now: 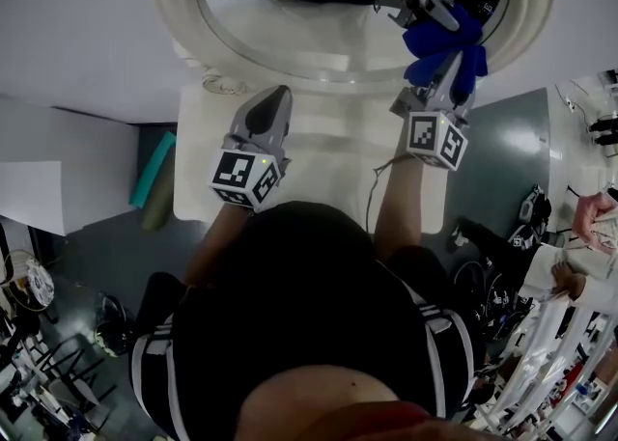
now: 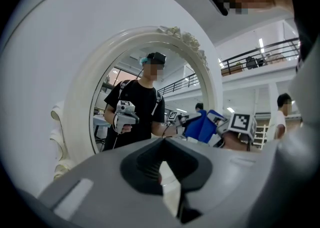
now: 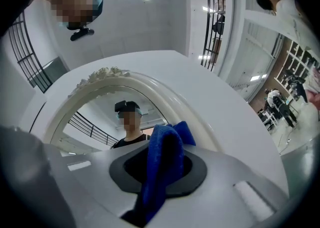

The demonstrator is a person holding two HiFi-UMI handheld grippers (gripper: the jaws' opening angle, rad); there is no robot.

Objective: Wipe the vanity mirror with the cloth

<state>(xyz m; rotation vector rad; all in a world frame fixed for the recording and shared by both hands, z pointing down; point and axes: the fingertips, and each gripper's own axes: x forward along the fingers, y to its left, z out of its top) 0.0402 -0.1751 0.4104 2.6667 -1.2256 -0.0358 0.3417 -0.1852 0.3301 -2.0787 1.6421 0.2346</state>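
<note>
The right gripper (image 1: 450,77) pinches the blue cloth (image 1: 442,45) between its jaws. The cloth stands out from them as a folded strip, its long axis in line with the jaws, and its free end points at and touches the glass near the lower right edge of the vanity mirror (image 1: 309,29). The mirror is an upright oval in an ornate white frame at the back of the white table (image 1: 328,164). The left gripper (image 1: 274,99) hovers over the table just short of the frame, jaws pressed together on nothing.
</note>
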